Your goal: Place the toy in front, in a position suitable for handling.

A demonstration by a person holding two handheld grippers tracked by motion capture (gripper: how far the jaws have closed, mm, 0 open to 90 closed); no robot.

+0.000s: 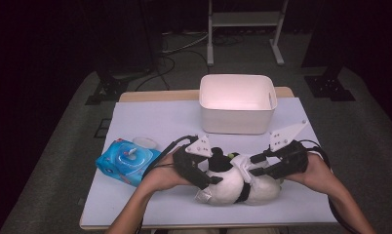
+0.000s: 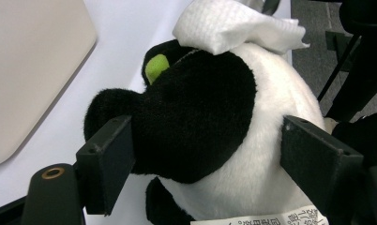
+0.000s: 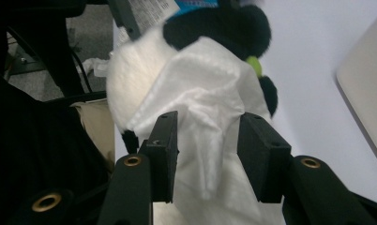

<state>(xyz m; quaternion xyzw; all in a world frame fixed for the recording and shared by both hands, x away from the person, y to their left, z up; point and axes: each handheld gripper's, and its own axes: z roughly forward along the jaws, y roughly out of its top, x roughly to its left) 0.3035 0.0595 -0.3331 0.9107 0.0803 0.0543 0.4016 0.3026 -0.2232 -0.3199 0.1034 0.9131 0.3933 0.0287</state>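
Dark room, grey floor; a white table (image 1: 150,119) carries a white bin (image 1: 237,105) at the far edge, a blue wipe pack (image 1: 127,162) at the left and a small lid (image 1: 145,142) just beside it. A plush penguin (image 1: 235,184) lies at the near edge, between both hands. The left gripper (image 1: 214,179) clamps the plush body, one jaw on black fur, the other on white. The right gripper (image 3: 207,157) stands with its jaws apart around a white wipe (image 3: 200,108) draped on the plush; the pads do not press it. Judgement: a wipe is out of the pack and laid on the toy, so wiping is under way or about finished. Remaining, probably: pick the wipe up again and dispose of it, perhaps into the bin.
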